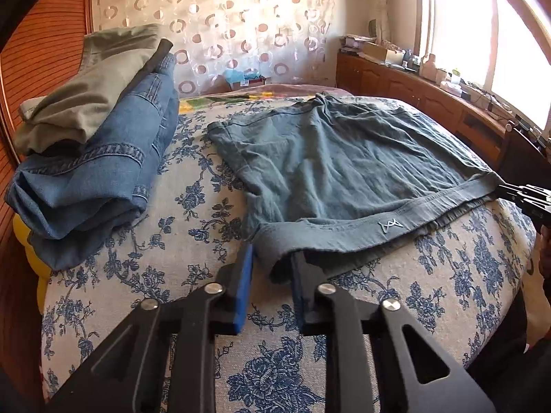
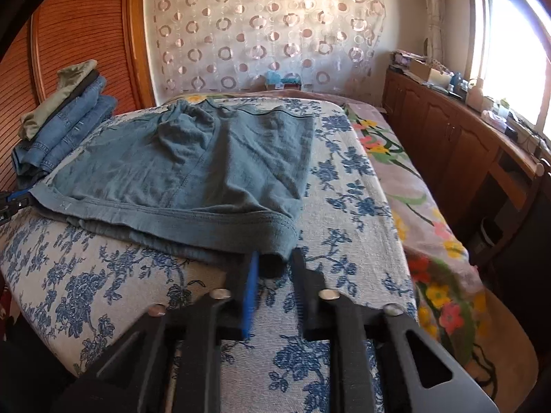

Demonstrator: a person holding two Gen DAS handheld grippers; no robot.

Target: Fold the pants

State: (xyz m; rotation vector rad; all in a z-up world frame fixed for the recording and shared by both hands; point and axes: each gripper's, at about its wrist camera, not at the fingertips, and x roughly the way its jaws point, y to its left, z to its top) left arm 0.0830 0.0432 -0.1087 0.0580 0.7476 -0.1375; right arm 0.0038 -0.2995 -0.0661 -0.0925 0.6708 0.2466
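Observation:
Grey-green pants (image 1: 344,168) lie folded flat on the blue-flowered bed cover (image 1: 193,275), hem band toward me; they also show in the right wrist view (image 2: 193,168). My left gripper (image 1: 272,258) is open, its jaws standing either side of the near left corner of the hem. My right gripper (image 2: 273,261) is open, its jaws standing either side of the near right corner; it also shows in the left wrist view (image 1: 523,196) at the far right edge. The left gripper shows in the right wrist view (image 2: 13,203) at the left edge.
A stack of folded jeans (image 1: 89,172) and olive pants (image 1: 89,82) sits at the bed's left by a wooden wall (image 1: 31,62). A flowered blanket (image 2: 427,213) lies right of the cover. A wooden cabinet (image 2: 458,144) with clutter runs under the window.

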